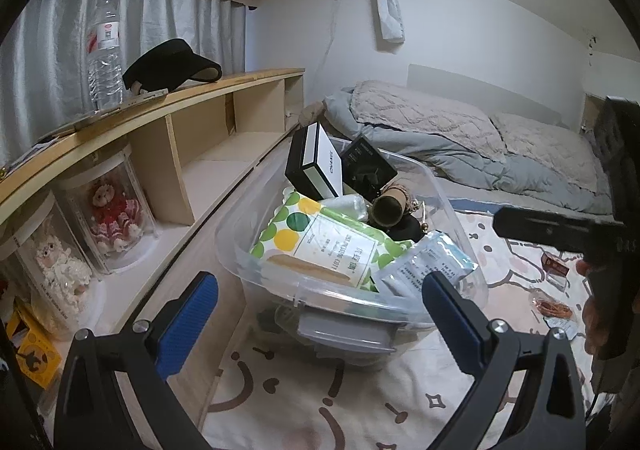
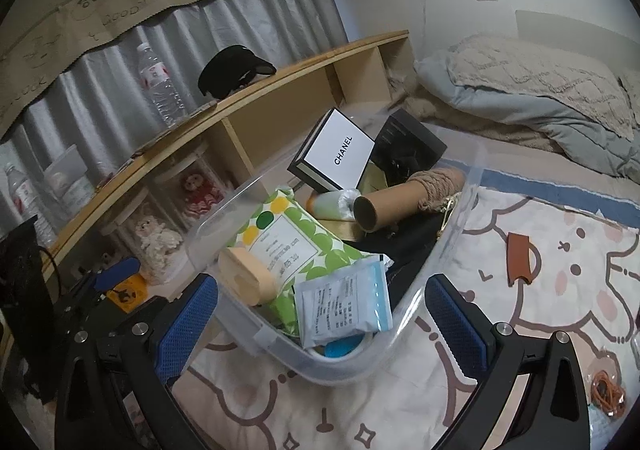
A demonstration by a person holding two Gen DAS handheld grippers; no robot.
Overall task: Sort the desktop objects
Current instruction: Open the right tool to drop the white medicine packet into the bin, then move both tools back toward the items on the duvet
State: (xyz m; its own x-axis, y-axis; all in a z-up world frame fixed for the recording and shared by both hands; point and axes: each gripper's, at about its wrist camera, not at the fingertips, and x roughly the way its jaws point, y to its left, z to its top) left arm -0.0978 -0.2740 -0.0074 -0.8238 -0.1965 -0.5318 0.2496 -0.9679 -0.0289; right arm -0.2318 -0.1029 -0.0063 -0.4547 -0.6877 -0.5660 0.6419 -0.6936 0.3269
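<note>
A clear plastic bin (image 1: pixel 456 209) (image 2: pixel 248 324) sits on a cartoon-print sheet. Inside lie a green-dotted wipes pack (image 1: pixel 320 246) (image 2: pixel 296 238), a white-and-blue sachet (image 1: pixel 424 268) (image 2: pixel 346 304), a black-and-white box (image 1: pixel 316 161) (image 2: pixel 340 153), a black box (image 1: pixel 370 165) (image 2: pixel 412 141) and a cardboard tube (image 1: pixel 390 205) (image 2: pixel 396 201). My left gripper (image 1: pixel 320 314) hovers open at the bin's near rim, nothing between its blue pads. My right gripper (image 2: pixel 322 314) is open too, straddling the bin's near corner. The right tool (image 1: pixel 568 234) shows at the right of the left wrist view.
A wooden shelf (image 1: pixel 180 97) (image 2: pixel 280 77) carries a water bottle (image 1: pixel 105 45) (image 2: pixel 160 83) and a black visor (image 1: pixel 172 65) (image 2: pixel 234 69); doll cases (image 1: pixel 112 209) stand beneath. Quilts (image 1: pixel 460 141) lie beyond. A brown leather piece (image 2: pixel 520 258), rubber bands (image 1: pixel 554 308) (image 2: pixel 608 392) and small packets (image 1: pixel 554 270) lie on the sheet.
</note>
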